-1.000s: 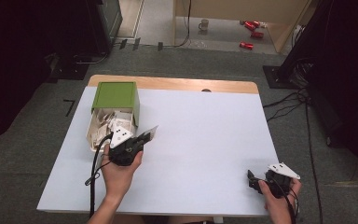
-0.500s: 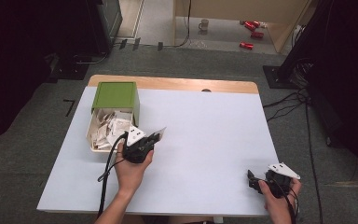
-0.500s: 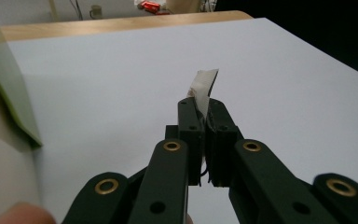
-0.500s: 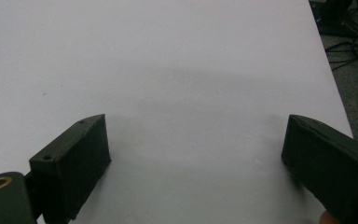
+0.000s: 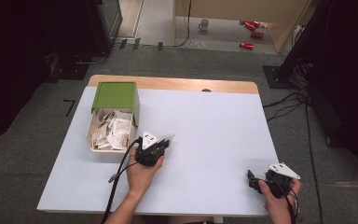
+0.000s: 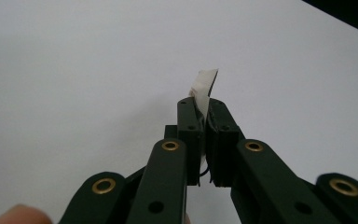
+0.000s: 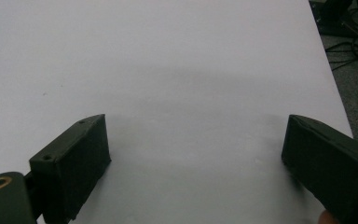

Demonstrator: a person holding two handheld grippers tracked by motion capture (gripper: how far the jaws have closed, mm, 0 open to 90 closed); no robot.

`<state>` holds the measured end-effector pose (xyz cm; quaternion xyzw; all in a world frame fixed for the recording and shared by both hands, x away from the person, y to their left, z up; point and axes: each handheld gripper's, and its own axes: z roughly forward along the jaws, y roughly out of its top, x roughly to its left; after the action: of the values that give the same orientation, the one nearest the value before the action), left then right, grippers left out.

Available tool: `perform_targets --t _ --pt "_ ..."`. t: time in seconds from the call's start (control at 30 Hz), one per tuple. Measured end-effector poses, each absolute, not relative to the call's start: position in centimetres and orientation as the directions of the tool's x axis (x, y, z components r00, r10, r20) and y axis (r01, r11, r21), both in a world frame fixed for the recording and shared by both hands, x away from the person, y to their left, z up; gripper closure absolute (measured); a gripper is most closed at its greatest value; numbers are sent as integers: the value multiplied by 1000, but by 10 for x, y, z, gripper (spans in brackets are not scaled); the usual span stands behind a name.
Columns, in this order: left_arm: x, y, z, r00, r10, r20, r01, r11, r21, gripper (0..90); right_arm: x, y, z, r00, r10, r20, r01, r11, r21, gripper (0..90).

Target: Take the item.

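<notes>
Paper [image 6: 204, 88], a small slip, sticks up from the left tool [image 6: 204, 109], clamped tight; its lower part is hidden. The right tool [image 7: 196, 154] gapes wide and empty over the counter [image 7: 177, 56].

The table [image 5: 205, 116] surface is bare across its centre, far side and right half; passage there is unobstructed. The one obstacle standing on it is the box [image 5: 113, 122] with its raised green lid, full of paper slips, at the far left. The left gripper [image 5: 162, 143], clamped on a paper slip [image 6: 204, 88], sits just right of the box. The right gripper [image 5: 251, 180], jaws spread wide, occupies the near right corner, well apart from both.
</notes>
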<state>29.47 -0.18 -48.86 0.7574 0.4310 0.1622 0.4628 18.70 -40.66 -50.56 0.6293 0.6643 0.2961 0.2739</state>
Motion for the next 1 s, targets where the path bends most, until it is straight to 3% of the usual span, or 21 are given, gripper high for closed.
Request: perform_targets --t 0.17,0.7,1.0 --pt "294 -1 -493 582 800 -149 509 -214 834 848 187 -407 -506 -58 998 8 674 33 738 71" --pt "287 16 -491 580 804 -132 525 -244 815 572 187 -407 -506 -58 998 9 674 33 738 71" --pt "277 28 -485 576 809 -116 502 -238 831 503 187 -407 -506 -58 998 8 674 33 738 71"
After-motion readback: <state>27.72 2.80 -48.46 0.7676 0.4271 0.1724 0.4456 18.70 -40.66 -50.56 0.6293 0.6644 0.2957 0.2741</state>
